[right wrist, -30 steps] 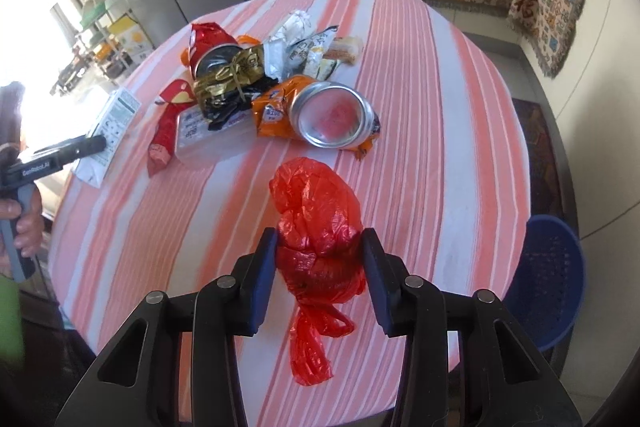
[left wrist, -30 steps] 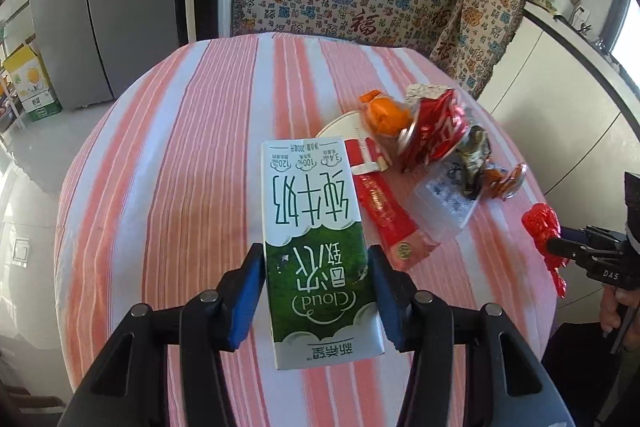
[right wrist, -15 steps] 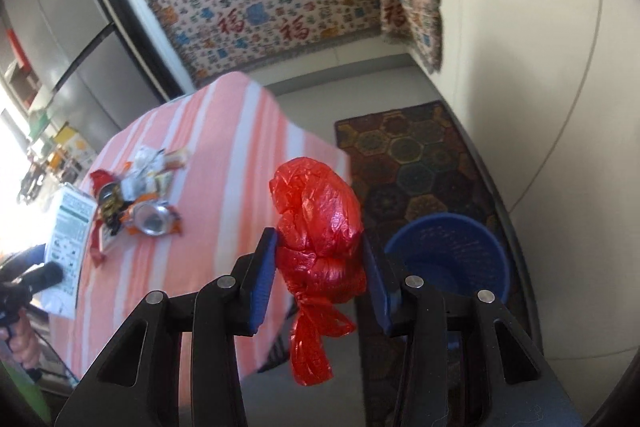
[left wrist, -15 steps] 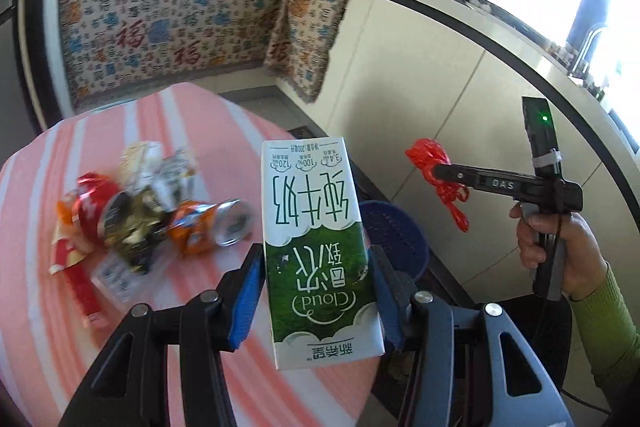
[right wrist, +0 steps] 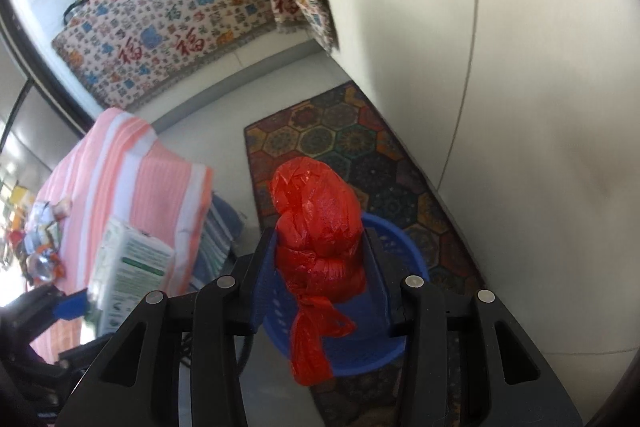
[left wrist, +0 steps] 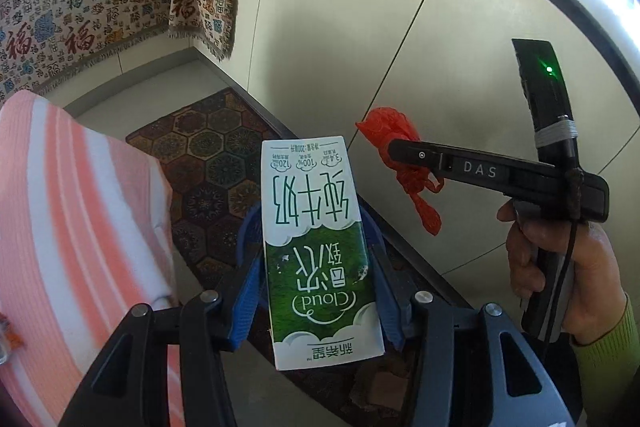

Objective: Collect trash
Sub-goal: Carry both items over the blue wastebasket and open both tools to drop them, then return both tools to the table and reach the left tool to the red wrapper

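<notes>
Left wrist view: the left gripper is clamping a green-and-white milk carton printed "Cloud", "100%", above the blue basket; "DAS" is showing on the right gripper.

Right wrist view: the right gripper is pinching a red plastic bag over the blue basket.

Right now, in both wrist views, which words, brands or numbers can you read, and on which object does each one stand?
"Cloud", upside down: green-and-white milk carton held in the left hand-held gripper.
"新希望", upside down: carton's white bottom edge.
"100%", "120", "3.4", upside down: carton's top strip; the smaller print there is unreadable.
"DAS": black right hand-held gripper's finger.
"福": patterned cloth.
Carton side print in the right wrist view: blurred.
</notes>
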`<state>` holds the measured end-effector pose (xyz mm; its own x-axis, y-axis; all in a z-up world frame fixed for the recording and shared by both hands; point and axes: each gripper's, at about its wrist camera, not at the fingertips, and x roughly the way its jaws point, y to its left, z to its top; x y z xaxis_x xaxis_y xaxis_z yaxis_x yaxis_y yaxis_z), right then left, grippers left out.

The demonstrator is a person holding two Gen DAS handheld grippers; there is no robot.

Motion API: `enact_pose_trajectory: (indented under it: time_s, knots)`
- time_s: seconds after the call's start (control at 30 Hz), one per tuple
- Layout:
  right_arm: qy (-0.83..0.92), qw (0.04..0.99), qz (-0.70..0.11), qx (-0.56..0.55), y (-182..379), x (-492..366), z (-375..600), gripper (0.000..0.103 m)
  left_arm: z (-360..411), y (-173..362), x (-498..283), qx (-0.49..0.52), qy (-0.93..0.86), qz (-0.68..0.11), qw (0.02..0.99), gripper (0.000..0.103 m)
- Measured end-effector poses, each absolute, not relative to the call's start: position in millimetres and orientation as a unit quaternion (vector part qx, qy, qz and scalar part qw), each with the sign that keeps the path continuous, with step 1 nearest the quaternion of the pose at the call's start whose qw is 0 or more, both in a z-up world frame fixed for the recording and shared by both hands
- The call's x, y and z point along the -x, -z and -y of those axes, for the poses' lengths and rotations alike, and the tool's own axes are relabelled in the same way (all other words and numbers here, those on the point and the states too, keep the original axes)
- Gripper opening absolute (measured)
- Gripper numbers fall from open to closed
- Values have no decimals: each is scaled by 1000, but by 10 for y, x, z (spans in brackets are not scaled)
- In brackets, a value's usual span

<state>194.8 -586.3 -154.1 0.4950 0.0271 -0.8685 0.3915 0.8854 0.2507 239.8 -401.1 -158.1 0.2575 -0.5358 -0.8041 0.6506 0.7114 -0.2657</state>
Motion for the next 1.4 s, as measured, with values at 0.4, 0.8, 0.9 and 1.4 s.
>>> enact_pose_trajectory:
  time_s: [0.4,0.8,0.9,1.4]
  knots:
    - [110,820,-493,-268,1795,-1988,6110,49,4570,2241,-2729,-73,369,-504,777,55]
    - [149,849,-444,-245,1517,-1886,6149,69,4485,2171,-2671,-64,355,-485,796,64]
    - [147,869,-423,-210,1349,-1892,5978,69,4263,1878,-2404,-65,358,-453,814,64]
    - [-21,924,-380,-49,882,-1758,3802,79,1968,1258,-1325,-46,210,-427,878,65]
